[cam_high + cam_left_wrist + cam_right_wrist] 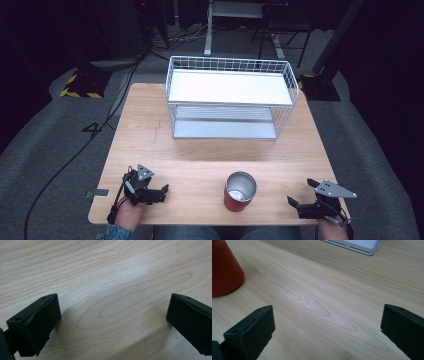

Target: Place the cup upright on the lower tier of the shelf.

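Note:
A red cup (240, 192) with a shiny metal inside stands upright near the table's front edge, between my two grippers. In the right gripper view the cup (224, 267) rises at the upper left, apart from the jaws. My left gripper (162, 192) rests low on the wood to the cup's left, its jaws spread wide over bare wood (113, 307). To the cup's right, at the front right corner, my right gripper (301, 192) is also open, with nothing between its jaws (328, 317).
A white wire rack (231, 95) with two shelves stands at the far middle of the wooden table (200, 155); its lower corner (362, 246) appears in the right gripper view. Cables and stands lie on the grey floor beyond.

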Available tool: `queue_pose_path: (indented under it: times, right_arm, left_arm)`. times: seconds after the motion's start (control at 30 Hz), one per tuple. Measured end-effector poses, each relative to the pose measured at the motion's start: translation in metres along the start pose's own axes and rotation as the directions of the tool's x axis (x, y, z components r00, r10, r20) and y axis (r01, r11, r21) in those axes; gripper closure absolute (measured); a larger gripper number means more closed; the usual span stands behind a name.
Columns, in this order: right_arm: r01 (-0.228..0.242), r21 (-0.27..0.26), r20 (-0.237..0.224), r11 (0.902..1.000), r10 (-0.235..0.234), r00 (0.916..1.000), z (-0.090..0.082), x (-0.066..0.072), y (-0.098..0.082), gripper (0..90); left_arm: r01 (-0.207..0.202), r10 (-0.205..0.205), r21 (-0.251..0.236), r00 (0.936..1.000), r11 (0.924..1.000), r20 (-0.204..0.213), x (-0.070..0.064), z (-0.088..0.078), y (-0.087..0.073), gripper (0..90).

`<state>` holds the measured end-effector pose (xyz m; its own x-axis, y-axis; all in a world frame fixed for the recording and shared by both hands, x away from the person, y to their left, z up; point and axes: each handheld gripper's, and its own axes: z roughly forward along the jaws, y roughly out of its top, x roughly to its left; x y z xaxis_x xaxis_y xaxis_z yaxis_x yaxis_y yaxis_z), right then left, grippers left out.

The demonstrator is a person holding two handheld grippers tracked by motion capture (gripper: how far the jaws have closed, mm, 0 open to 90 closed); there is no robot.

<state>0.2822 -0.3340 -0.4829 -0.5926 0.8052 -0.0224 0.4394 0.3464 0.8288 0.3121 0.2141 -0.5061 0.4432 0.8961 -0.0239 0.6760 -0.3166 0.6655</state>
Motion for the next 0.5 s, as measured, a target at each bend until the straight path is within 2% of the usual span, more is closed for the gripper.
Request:
queue_pose_path:
  times: [0.1,0.2,0.37,0.4,0.5]
  right_arm:
    - [-0.01,-0.021,0.011,0.9997,0.01,0.9999,-0.001,0.007,0.003,0.0]
    - [-0.025,-0.036,-0.005,0.9991,0.024,0.9997,-0.001,0.013,0.006,0.0]
    - [-0.014,-0.058,0.01,0.9982,0.015,0.9998,-0.002,0.025,0.011,0.0]
    - [-0.016,-0.077,0.012,0.9969,0.017,0.9998,-0.001,0.033,0.014,0.0]
    - [-0.016,-0.087,0.007,0.9961,0.016,0.9998,-0.001,0.041,0.017,0.0]
  left_arm:
    - [-0.001,0.001,0.001,1.0,1.0,0.004,0.0,0.0,0.0,0.0]
    - [-0.004,0.004,0.002,1.0,1.0,0.006,0.0,0.0,0.0,0.0]
    - [-0.004,0.004,0.001,0.9999,1.0,0.012,0.0,0.0,0.0,0.0]
    - [-0.007,0.007,-0.001,0.9999,1.0,0.013,0.0,0.001,0.0,0.0]
    - [-0.01,0.01,0.001,0.9998,0.9999,0.014,0.0,0.001,0.001,0.0]
